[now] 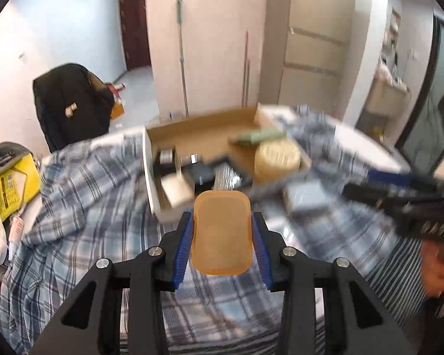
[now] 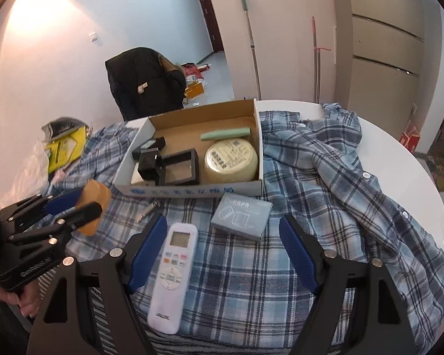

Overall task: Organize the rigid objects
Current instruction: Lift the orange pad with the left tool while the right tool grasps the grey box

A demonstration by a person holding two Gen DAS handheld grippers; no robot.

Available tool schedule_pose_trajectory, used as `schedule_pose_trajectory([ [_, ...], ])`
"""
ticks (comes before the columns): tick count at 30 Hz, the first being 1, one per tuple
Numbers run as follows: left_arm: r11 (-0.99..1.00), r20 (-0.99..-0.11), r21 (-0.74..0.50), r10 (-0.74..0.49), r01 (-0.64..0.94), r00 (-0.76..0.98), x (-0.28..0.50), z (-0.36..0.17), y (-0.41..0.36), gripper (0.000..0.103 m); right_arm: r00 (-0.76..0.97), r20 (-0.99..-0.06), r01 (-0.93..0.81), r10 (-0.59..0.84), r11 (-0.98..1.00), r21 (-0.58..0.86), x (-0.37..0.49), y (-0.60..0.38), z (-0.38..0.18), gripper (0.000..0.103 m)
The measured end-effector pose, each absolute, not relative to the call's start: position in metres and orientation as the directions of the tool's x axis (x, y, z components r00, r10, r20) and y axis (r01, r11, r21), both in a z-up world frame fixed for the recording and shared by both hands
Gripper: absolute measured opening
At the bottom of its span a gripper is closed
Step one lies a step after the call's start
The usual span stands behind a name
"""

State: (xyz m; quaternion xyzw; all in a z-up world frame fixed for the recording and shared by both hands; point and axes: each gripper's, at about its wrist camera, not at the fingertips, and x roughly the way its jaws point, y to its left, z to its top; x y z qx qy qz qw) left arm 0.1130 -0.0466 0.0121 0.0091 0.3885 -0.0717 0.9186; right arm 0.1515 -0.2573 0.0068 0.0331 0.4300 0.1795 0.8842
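White and round, the tabletop (image 2: 399, 136) is mostly covered by a blue plaid shirt (image 2: 325, 177), with a pale wall, a dark door and two leaning poles behind it. On the shirt sits an open cardboard box (image 2: 192, 190) holding a round cream tin (image 2: 231, 161), a green bar (image 2: 225, 133) and several black cases (image 2: 174, 165). In front of the box lie a grey-blue packet (image 2: 241, 216), a small metal piece (image 2: 146, 211) and a white remote control (image 2: 173, 278). The left gripper (image 1: 222, 236) has its jaws closed narrowly on an orange rounded block (image 1: 221, 232), lifted clear of the shirt, short of the box. The right gripper (image 2: 222, 254) hovers with jaws wide and nothing clamped; the remote lies just inside its left finger (image 2: 148, 251). A black jacket (image 2: 145, 80) hangs over a chair beyond the tabletop.
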Motion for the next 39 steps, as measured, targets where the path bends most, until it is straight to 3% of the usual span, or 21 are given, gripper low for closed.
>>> schedule_pose_trajectory([
  [4,0.992,-0.601,-0.118,-0.114,0.053,0.791,0.112,0.044,-0.046,0.041,0.582,-0.747,-0.265,0.322,0.943,0.199,0.161,-0.249,0.027,0.077],
  [11,0.99,-0.555,-0.125,-0.123,0.063,0.823,0.121,0.032,-0.042,0.041,0.638,-0.72,-0.158,0.274,0.961,0.226,0.187,-0.255,0.03,0.077],
  [16,0.989,-0.666,-0.146,-0.117,0.025,0.737,0.146,-0.025,-0.03,0.041,0.548,-0.79,-0.087,0.275,0.958,0.273,0.21,-0.264,-0.02,0.077],
  [21,0.989,-0.673,-0.15,-0.116,0.019,0.73,0.157,-0.042,-0.026,0.041,0.462,-0.81,-0.07,0.361,0.925,0.372,0.225,-0.273,-0.053,0.077],
  [31,0.988,-0.672,-0.155,-0.111,0.008,0.732,0.158,-0.049,-0.024,0.041,0.433,-0.862,-0.209,0.264,0.959,0.189,0.215,-0.226,-0.069,0.077],
  [39,0.989,-0.672,-0.147,-0.107,0.009,0.733,0.158,-0.05,-0.024,0.041,0.449,-0.879,-0.218,0.16,0.974,0.066,0.209,-0.21,-0.081,0.075],
])
